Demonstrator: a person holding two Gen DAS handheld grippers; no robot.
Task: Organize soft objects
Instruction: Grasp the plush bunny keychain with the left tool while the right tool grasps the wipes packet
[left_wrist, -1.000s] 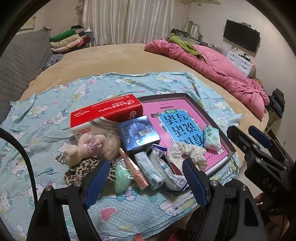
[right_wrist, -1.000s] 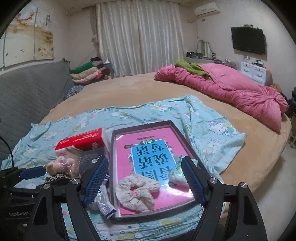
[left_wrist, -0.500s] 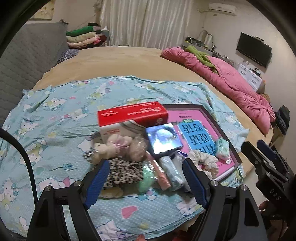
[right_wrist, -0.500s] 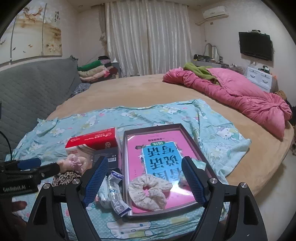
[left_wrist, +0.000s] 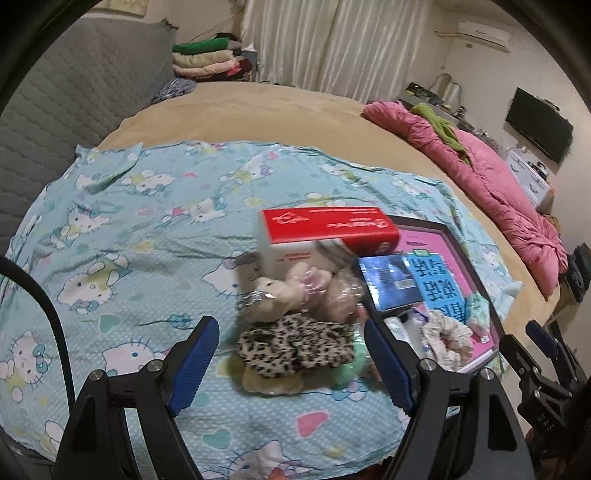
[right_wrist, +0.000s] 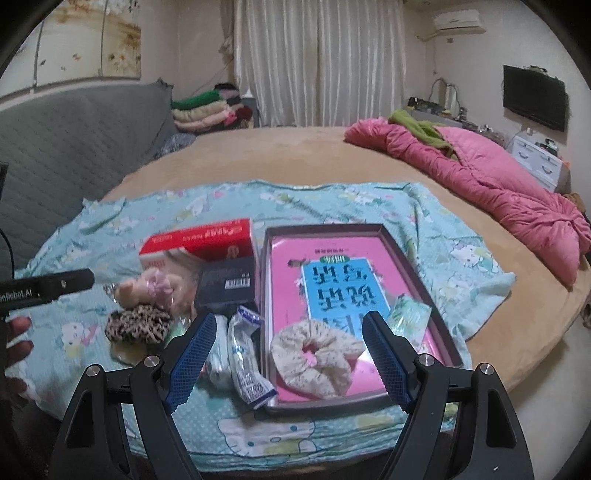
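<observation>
On the near edge of the cartoon-print blue cloth (left_wrist: 129, 229), a small heap of soft things lies just left of the shallow dark tray (right_wrist: 406, 258) with its pink printed liner. Nearest the left gripper (left_wrist: 291, 363), whose jaws stand wide and empty, is the leopard-print scrunchie (left_wrist: 295, 347), framed between the blue pads but not touched; it rests on something pale that I cannot make out. Just behind it sit a cream plush toy (left_wrist: 280, 291) and the red tissue box (left_wrist: 328, 229), with a dark blue box (right_wrist: 225, 284) beside the tray. The right gripper (right_wrist: 290, 354) is likewise wide and holds nothing, hovering above the floral scrunchie (right_wrist: 314, 358), which already lies inside the tray near a small green packet (right_wrist: 408, 317). Judging by its gathered fabric, the leopard scrunchie should be light and limp, folding rather than resisting a squeeze; pinching across one bunched side of the ring would likely hold better than spanning the whole loop. Crinkly plastic packets (right_wrist: 245, 362) beside the tray look slipperier.
</observation>
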